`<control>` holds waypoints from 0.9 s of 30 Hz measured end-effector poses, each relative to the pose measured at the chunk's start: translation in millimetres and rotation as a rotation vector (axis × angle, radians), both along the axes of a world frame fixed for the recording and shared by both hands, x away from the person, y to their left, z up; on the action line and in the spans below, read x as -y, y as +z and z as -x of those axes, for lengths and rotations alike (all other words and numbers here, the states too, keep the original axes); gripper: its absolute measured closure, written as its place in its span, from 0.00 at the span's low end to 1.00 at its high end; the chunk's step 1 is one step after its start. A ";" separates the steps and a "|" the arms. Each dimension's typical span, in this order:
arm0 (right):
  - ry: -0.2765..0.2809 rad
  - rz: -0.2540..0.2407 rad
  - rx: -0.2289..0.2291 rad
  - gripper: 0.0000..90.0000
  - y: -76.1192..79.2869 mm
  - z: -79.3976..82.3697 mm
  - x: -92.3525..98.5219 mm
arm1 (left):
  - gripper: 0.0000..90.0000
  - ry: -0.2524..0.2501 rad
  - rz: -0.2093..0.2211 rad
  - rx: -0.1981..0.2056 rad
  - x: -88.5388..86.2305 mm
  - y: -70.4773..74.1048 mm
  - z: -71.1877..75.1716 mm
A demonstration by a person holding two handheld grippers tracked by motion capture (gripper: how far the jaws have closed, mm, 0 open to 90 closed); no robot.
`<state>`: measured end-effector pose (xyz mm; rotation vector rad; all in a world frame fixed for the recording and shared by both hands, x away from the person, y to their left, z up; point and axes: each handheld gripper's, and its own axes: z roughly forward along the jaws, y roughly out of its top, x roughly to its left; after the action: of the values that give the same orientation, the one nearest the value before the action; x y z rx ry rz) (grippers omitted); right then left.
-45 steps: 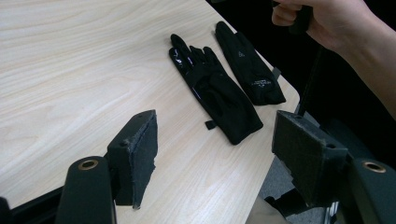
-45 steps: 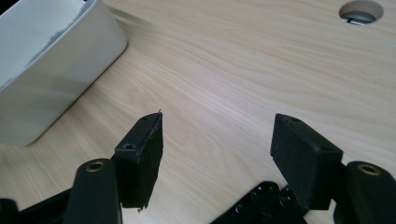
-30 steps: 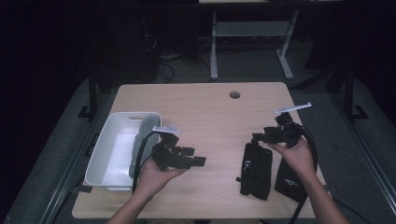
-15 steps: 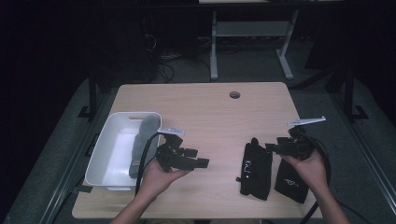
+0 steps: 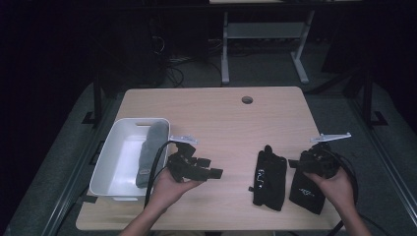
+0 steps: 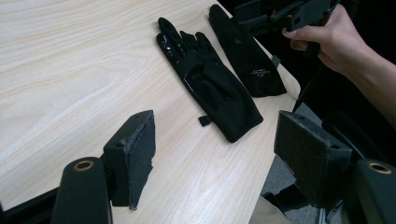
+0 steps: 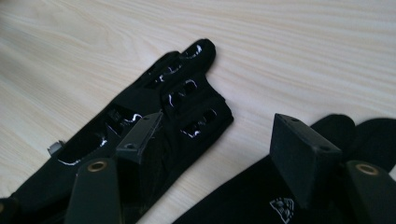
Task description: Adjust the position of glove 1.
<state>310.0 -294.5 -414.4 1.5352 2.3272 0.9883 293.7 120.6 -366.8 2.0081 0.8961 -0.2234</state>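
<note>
Two black gloves lie flat near the table's (image 5: pixel 206 113) front-right corner, side by side, fingers pointing away from the person. The R gripper (image 5: pixel 304 162) hangs just over the glove nearer the right edge (image 5: pixel 307 189), jaws spread wide w/ nothing between them; in the right gripper view one jaw sits above the grippy-palmed glove (image 7: pixel 154 116) and the other above its neighbour (image 7: pixel 261 196), so it straddles the gap.

My read: it's lining up a pick of one glove. To do it well, shift so both pads bracket one glove only, then come down on the cuff or mid-palm and pinch a fold of fabric, not a thin fingertip.

The L gripper (image 5: pixel 206 169) waits left of the gloves, also spread and empty, aimed at them.

The white bin (image 5: pixel 105 162) at the table's left edge already has a grey cloth item (image 5: pixel 150 152) inside, prob. the drop spot.
</note>
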 end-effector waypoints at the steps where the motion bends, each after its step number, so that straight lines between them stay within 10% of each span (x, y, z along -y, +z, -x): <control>1: -0.007 0.008 -0.001 0.39 -2.5 2.0 1.7 | 0.32 -0.001 -0.002 0.000 0.2 -0.3 0.2; 27: -0.038 0.216 -0.009 0.51 -41.2 23.9 20.3 | 0.32 -0.011 -0.010 -0.024 5.7 -5.9 -0.9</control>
<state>286.1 -314.8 -455.5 1.4947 2.3144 0.6961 294.6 114.9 -372.7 2.0238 0.9022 -0.2499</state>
